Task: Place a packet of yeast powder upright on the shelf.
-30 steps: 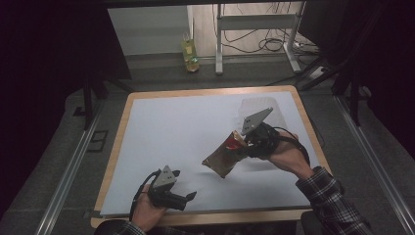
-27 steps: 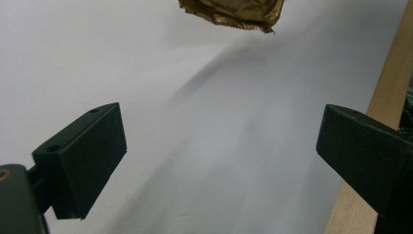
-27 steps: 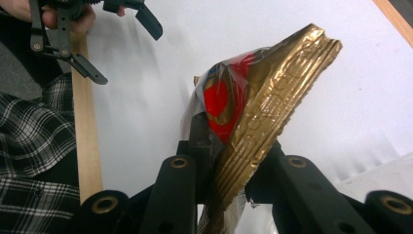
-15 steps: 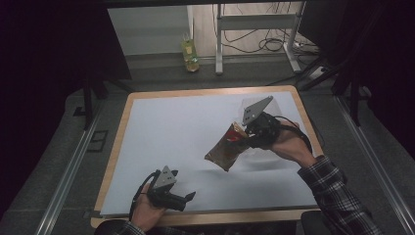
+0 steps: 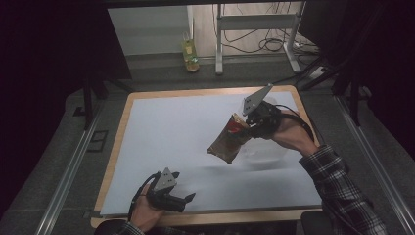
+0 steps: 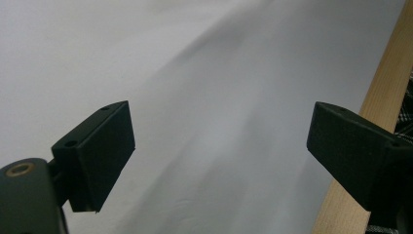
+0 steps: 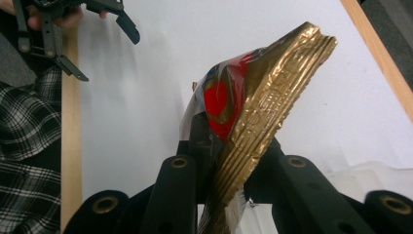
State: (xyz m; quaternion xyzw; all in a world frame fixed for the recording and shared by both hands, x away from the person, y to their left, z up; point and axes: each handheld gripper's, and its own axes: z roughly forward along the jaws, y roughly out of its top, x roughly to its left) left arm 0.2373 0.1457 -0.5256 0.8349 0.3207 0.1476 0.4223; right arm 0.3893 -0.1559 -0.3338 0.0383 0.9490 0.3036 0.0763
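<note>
- Since a second ago, your right gripper (image 5: 247, 128) has carried the snack bag (image 5: 229, 142) up and a little toward the far edge of the white table mat (image 5: 171, 127); the bag now hangs clear of the mat. Your left gripper (image 5: 182, 200) has kept its place near the mat's near edge, and its jaws have just been closing a little with nothing between them.
- In the right gripper view the jaws are clenched on the crimped gold seal at one end of the snack bag (image 7: 253, 112). The grip sits on the seam, not on the puffed body, which is the firm place to hold it.
- The bag tilts, its free end drooping toward the middle of the mat. Keep the lift slow so that the end does not swing.
- Your left gripper (image 6: 219, 161) is released, jaws standing wide over bare mat beside the wooden border (image 6: 384, 83).
- A clear plastic container (image 5: 266, 154) lies on the mat just below your right hand (image 5: 293, 137). If the bag is bound for it, I judge you should bring the drooping end over the opening first, then lower.
- Do not loosen the grip until the bag's weight rests on something.
</note>
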